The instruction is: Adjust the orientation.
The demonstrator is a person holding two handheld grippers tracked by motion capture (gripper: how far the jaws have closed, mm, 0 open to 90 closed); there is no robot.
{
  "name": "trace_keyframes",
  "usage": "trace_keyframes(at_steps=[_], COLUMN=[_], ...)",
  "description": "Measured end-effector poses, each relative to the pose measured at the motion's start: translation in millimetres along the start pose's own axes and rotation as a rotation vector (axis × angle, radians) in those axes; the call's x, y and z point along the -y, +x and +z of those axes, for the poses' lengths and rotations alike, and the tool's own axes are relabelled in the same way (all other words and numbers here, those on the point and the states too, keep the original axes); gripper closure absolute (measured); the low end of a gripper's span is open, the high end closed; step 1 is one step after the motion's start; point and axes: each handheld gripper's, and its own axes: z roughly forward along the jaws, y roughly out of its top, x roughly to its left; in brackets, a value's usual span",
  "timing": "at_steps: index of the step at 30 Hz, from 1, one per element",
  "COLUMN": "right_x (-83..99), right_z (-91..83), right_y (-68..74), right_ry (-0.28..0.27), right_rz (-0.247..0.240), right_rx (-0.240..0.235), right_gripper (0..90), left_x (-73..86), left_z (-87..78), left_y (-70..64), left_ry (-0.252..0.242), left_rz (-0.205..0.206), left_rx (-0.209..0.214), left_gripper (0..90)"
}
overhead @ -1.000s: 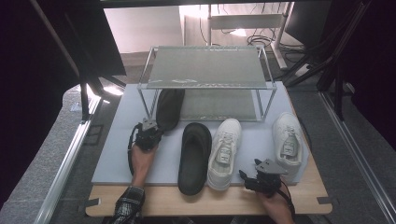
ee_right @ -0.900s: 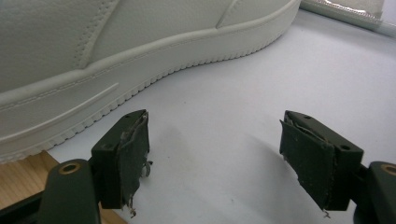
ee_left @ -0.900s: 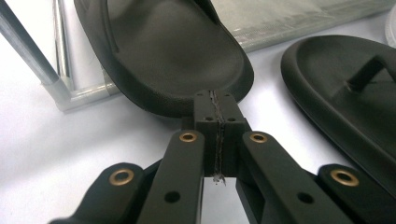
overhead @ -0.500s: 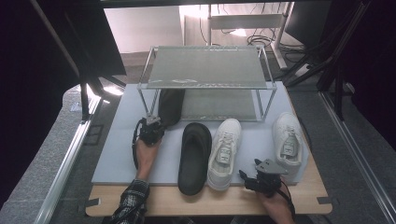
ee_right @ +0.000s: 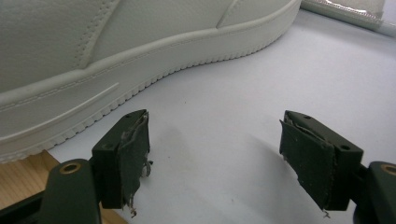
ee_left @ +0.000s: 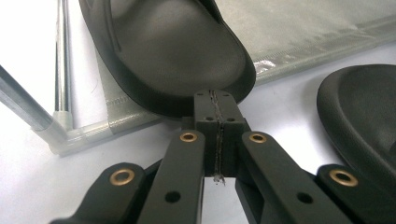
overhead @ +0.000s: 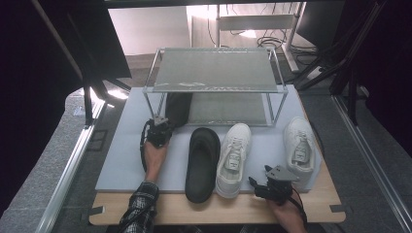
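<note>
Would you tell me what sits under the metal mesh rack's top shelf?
A black rubber slide sandal lies on the lower shelf; the top shelf hides its toe end.

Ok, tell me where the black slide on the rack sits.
High view: the black slide lies on the rack's lower shelf, left end, with the left gripper at its heel.

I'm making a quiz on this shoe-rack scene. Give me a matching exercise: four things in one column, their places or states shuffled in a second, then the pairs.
Things:
1. left gripper
2. right gripper
3. black slipper on the rack's lower shelf
4. white sneaker at the far right

States or places:
A. jaws wide open over the mat
B. lies apart from the other shoes, beside the rack's right leg
C. jaws shut, tips at the slipper's rim
D. partly under the mesh top shelf

Pairs: 1-C, 2-A, 3-D, 4-B
</note>
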Motion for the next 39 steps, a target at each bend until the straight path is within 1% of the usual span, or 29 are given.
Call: trace_keyframes(at_steps=[2, 5, 8, 13, 15, 18, 20, 21, 24, 27, 33, 39], right_x=[0.0, 0.0, 0.0, 0.0, 0.0, 0.0, 0.0, 0.0, 0.0, 0.0, 0.0, 0.0], right_z=[0.0, 0.0, 0.0, 0.0, 0.0, 0.0, 0.0, 0.0, 0.0, 0.0, 0.0, 0.0], right_y=[0.0, 0.0, 0.0, 0.1, 0.1, 0.1, 0.1, 0.1, 0.1, 0.1, 0.1, 0.1], right_ry=[0.000, 0.000, 0.000, 0.001, 0.000, 0.001, 0.001, 0.001, 0.001, 0.001, 0.001, 0.001], right_rz=[0.001, 0.001, 0.001, 0.001, 0.000, 0.001, 0.001, 0.001, 0.001, 0.001, 0.001, 0.001], right_rx=[0.000, 0.000, 0.000, 0.000, 0.000, 0.000, 0.001, 0.000, 0.001, 0.001, 0.001, 0.001], right_gripper=[24.5, 24.5, 24.5, 24.5, 24.5, 24.5, 24.5, 24.5, 24.5, 24.5, 24.5, 24.5], left_x=[0.1, 2.4, 4.9, 6.6, 7.7, 10.0, 11.6, 12.4, 14.8, 17.0, 22.3, 30.9], left_z=[-0.5, -2.1, -6.8, -21.5, -28.9, -40.5, -48.1, -52.1, -63.3, -74.7, -96.4, -113.7], left_y=[-0.4, -0.5, -0.7, -0.8, -0.6, -2.8, -5.2, -6.9, -12.2, -19.3, -36.0, -54.4], left_ry=[0.009, 0.015, 0.011, -0.005, -0.015, -0.034, -0.037, -0.039, -0.033, -0.020, -0.018, -0.031], left_rz=[-0.004, -0.023, -0.027, -0.022, -0.017, -0.006, 0.002, 0.007, 0.014, 0.054, 0.084, 0.101], left_rx=[-0.002, 0.013, 0.028, 0.061, 0.082, 0.097, 0.111, 0.116, 0.154, 0.166, 0.216, 0.270], left_gripper=[89.5, 89.5, 89.4, 87.2, 86.3, 86.4, 87.6, 88.4, 89.0, 89.3, 89.4, 89.3])
